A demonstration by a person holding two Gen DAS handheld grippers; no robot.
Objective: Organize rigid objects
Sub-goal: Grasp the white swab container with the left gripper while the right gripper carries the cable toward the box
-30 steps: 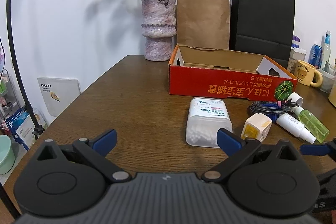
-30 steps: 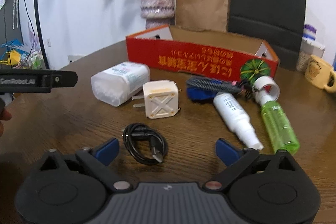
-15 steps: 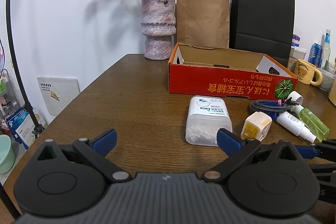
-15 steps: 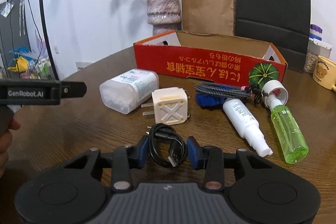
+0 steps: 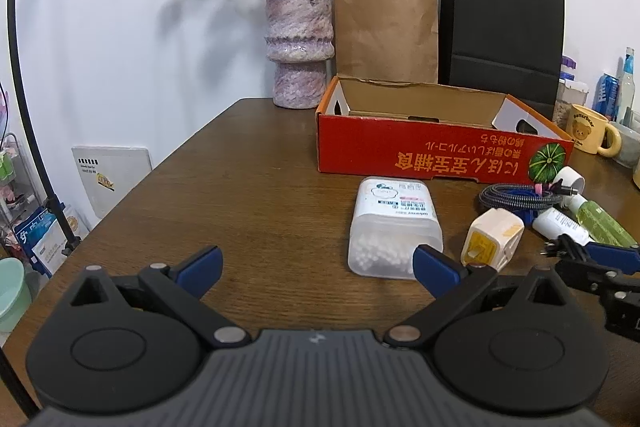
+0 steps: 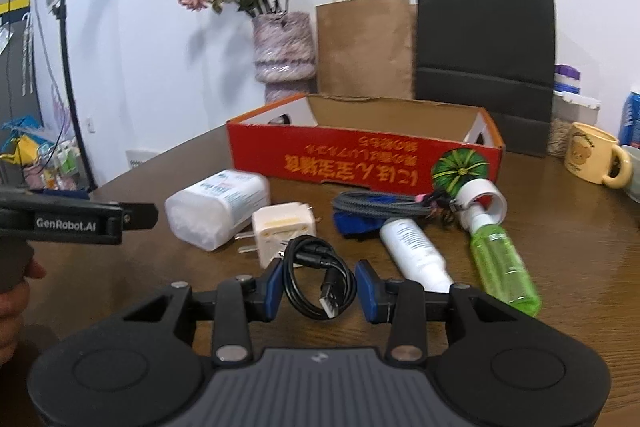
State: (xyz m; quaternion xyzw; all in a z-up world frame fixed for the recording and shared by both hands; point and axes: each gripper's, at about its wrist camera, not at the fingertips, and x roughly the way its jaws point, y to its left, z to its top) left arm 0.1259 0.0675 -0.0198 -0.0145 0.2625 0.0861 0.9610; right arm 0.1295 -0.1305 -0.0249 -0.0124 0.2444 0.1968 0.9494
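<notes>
Right wrist view, from the left edge across: the left gripper point(image 6: 136, 215) pokes in with a hand point(image 6: 14, 303) behind it, its jaws spread wide over bare counter point(image 5: 248, 187). Ahead of the right gripper point(image 6: 318, 293) lie a cotton swab box point(image 6: 218, 207) and a white plug adapter point(image 6: 282, 237). A coiled black USB cable point(image 6: 318, 281) sits pinched between the blue pads (both touching it). Right of the jaws lie a white bottle point(image 6: 416, 253) and a green bottle point(image 6: 502, 267); beyond stands the red box point(image 6: 360, 157).
</notes>
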